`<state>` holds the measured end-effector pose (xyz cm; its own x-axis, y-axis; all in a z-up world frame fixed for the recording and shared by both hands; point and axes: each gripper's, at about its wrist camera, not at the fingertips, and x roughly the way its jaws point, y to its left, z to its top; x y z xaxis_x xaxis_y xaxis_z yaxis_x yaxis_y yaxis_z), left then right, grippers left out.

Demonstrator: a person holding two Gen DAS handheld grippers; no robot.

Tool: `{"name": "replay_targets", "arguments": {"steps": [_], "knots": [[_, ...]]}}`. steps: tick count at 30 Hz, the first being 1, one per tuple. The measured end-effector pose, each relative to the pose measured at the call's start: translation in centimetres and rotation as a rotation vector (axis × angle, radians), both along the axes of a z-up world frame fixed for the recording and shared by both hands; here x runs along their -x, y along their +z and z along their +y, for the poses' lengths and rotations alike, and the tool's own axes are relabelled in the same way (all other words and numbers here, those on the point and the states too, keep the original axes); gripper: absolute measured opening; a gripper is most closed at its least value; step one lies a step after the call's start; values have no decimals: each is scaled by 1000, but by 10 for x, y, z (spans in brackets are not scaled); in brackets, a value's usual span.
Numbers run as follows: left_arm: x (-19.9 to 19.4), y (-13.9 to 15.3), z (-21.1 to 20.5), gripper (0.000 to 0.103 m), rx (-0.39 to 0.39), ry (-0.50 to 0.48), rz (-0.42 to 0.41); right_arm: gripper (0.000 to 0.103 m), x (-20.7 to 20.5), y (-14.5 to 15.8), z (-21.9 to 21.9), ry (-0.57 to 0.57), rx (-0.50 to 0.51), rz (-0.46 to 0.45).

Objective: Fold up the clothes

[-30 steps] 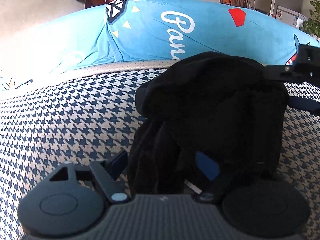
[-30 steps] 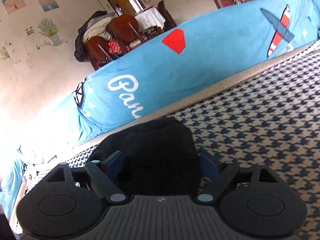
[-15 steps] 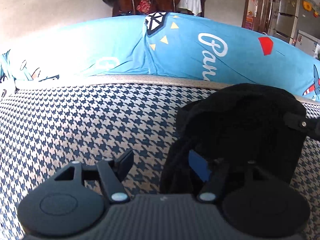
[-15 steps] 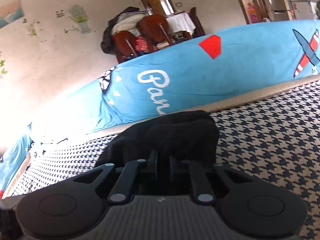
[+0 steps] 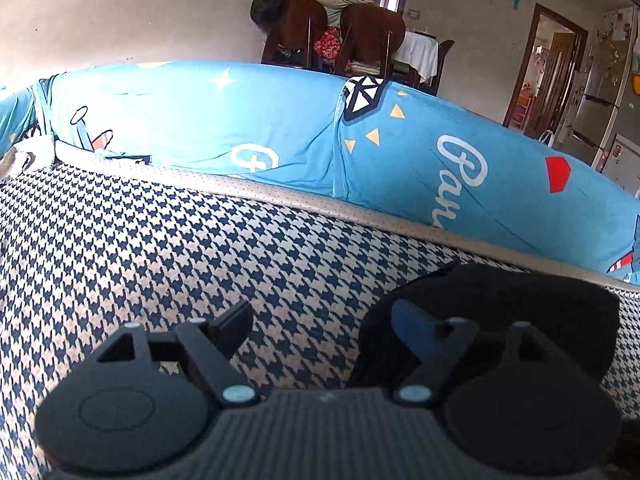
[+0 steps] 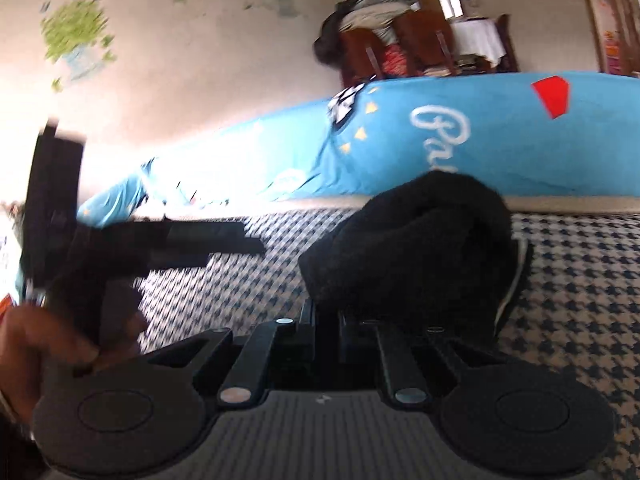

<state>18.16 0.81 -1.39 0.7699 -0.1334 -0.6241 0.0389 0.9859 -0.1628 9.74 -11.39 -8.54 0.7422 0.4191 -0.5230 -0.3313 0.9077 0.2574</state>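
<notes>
while my left gripper (image 5: 322, 330) hangs low over the houndstooth cover (image 5: 160, 248), its jaws stand wide; the black garment (image 5: 520, 304), half between them a second ago, now sits to the right. on my right view, the right gripper (image 6: 326, 316) is now pinched onto the garment (image 6: 420, 240), near the cover's far edge.

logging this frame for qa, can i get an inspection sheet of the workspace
surface: houndstooth cover, bare left of the garment
job's things: black garment bunched in a heap, not flat
clutter: nothing seen
grippers: left gripper open, one finger against the garment's edge; right gripper shut on the garment's near edge
cables: nothing seen
surroundings: blue bolster along the far edge; chairs piled with clothes; fridge by a doorway
</notes>
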Motion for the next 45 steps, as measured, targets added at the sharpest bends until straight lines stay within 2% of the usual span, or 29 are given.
{"name": "replay_targets", "arguments": {"steps": [5, 8, 11, 17, 23, 29, 33, 34, 39, 41, 45], "knots": [[5, 0, -11, 85, -4, -60, -20, 12, 8, -16, 28, 111, 84, 45], [5, -4, -19, 86, -19, -103, -1, 15, 10, -18, 33, 153, 115, 69], [2, -12, -26, 87, -47, -119, 36, 17, 15, -12, 30, 166, 133, 60], [-2, -24, -29, 87, -78, -110, 88, 17, 24, 9, 5, 111, 87, 32], [-3, -33, -30, 88, -93, -106, 126, 29, 25, 27, -25, -13, 4, -8], [1, -40, -31, 88, -110, -134, 153, 55, 8, 30, -47, -172, -122, -4], [4, -44, -33, 88, -122, -162, 169, 72, -1, 26, -48, -199, -247, 31], [5, -45, -33, 88, -125, -169, 173, 72, -1, 25, -46, -208, -257, 38], [9, -49, -33, 88, -136, -199, 188, 69, -19, 11, -38, -285, -184, 36], [9, -42, -25, 89, -117, -175, 165, 43, -24, 5, -36, -289, -181, 54], [9, -28, -8, 91, -78, -128, 118, 23, -23, -2, -30, -260, -159, 69]]}}
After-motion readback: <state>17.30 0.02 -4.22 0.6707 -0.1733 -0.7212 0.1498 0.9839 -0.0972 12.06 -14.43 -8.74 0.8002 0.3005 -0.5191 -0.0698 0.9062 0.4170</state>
